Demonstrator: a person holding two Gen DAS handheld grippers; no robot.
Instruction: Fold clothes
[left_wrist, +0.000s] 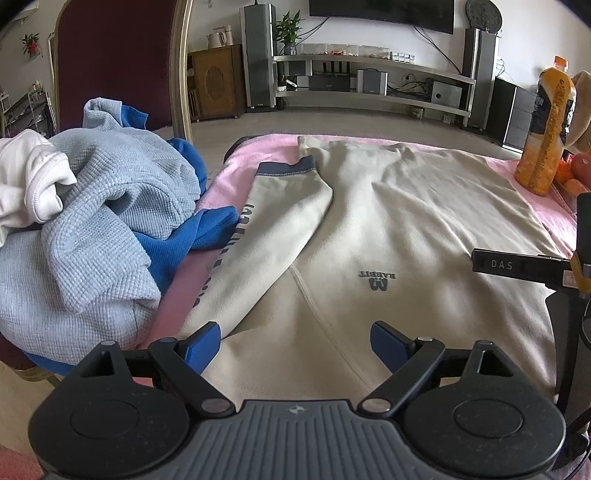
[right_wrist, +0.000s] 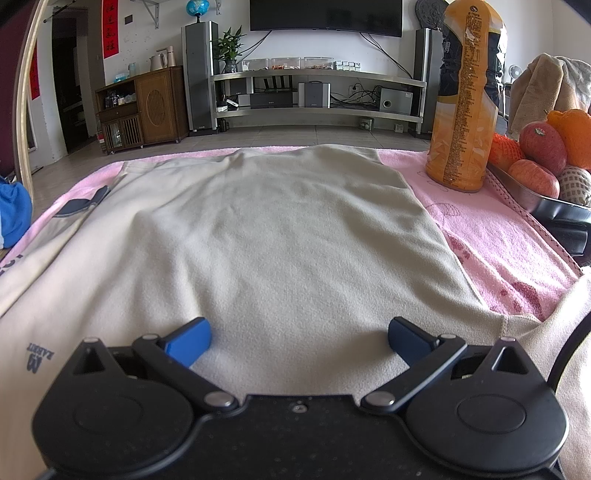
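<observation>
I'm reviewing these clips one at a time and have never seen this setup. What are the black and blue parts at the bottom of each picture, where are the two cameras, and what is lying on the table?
No robot here: a person holds a two-finger tool in each hand, and a wide-angle camera on each looks forward along its fingers. One picture comes from the left tool, the other from the right tool. The blue pads are the fingertips. Both tools are open and hold nothing.

Under both lies a cream sweatshirt, spread flat on a pink cloth, with one sleeve folded alongside the body. To the left sits a pile of unfolded clothes: grey-blue, blue and white. To the right stand an orange juice bottle and a tray of fruit.
</observation>
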